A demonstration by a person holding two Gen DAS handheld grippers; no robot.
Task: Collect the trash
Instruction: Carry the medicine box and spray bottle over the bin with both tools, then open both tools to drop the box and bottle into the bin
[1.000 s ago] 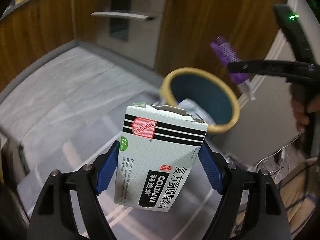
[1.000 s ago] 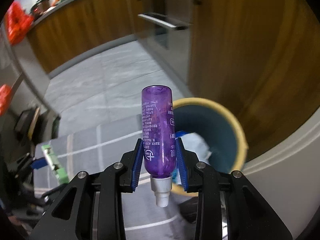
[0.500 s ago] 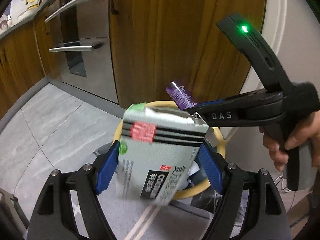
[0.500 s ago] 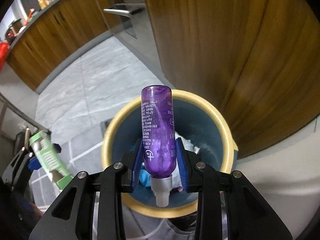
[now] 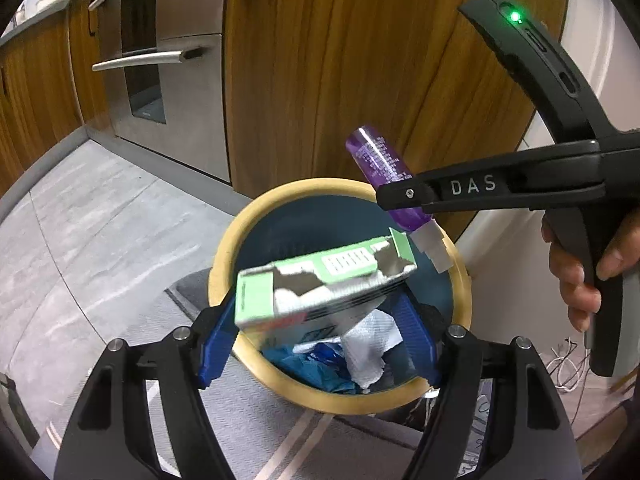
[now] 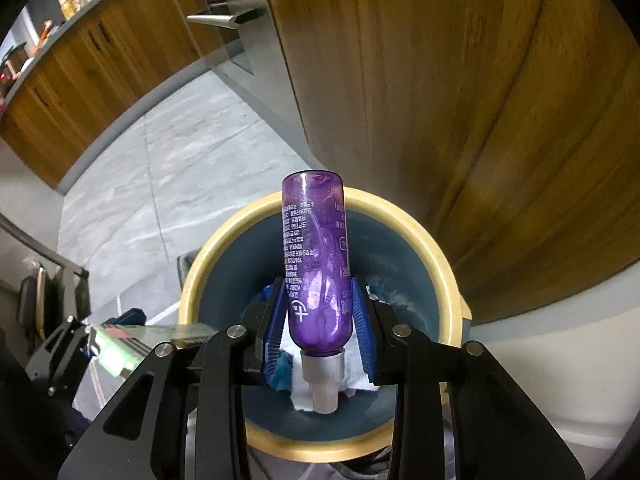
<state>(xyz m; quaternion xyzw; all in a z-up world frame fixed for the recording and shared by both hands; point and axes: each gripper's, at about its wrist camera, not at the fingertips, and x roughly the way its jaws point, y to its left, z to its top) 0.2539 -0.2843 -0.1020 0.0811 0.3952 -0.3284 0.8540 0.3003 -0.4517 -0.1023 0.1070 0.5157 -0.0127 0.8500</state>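
Observation:
A yellow-rimmed blue bin (image 5: pixel 224 256) stands on the floor against a wooden cabinet. My left gripper (image 5: pixel 318 320) hangs over its near-left rim. Its jaws are closing on a white-and-green medicine box (image 5: pixel 320 280), which sits between the blue pads, blurred and tilted with its torn top toward the camera. In the right wrist view the box (image 6: pixel 136 340) lies flat at the lower left. My right gripper (image 6: pixel 318 308) is shut on a purple bottle (image 6: pixel 316 256), held over the bin (image 6: pixel 192 292) with its white cap toward the camera. The left wrist view shows that bottle (image 5: pixel 374 156) over the far rim.
Crumpled white tissue (image 5: pixel 368 344) and a blue wrapper (image 5: pixel 316 364) lie inside the bin. A person's hand (image 5: pixel 576 280) grips the right tool's handle. An oven front with steel handles (image 5: pixel 148 58) stands at the back left. Grey tiled floor spreads to the left, with a striped mat under the bin.
Both grippers have come in over the bin, which now fills the middle of each view. The box has tipped from upright to top-toward-camera. The bottle sits unchanged in the right gripper.

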